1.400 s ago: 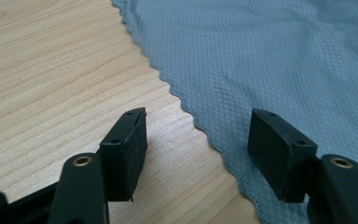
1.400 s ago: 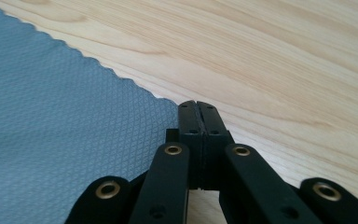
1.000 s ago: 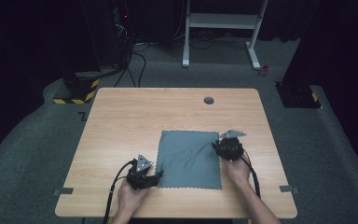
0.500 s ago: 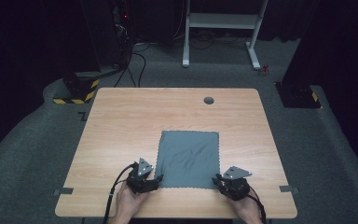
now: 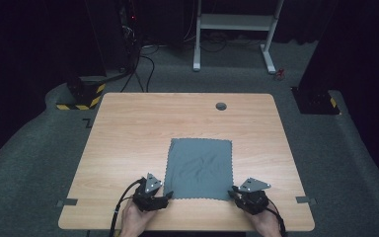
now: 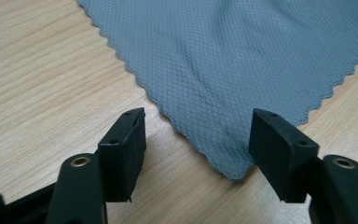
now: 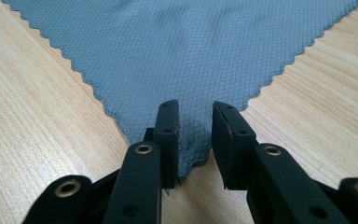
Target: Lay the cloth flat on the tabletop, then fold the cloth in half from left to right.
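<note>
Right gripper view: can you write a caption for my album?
Right gripper, its jaws just opening, straddles a corner of the grey cloth lying on the wooden table.

The cloth [image 6: 242, 60], across the upper frame of the left gripper view, is matt grey fabric with a fine diamond weave and scalloped edges. The table [image 6: 37, 79] at left is pale wood-grain laminate, smooth with a slight sheen. The jaws are matt black plastic with brass-coloured rivets

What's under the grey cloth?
The cloth lies flat on the table, wood showing on every side. No bump suggests anything beneath, but the part it covers is hidden. Its near corners sit between the open left gripper and right gripper.
</note>
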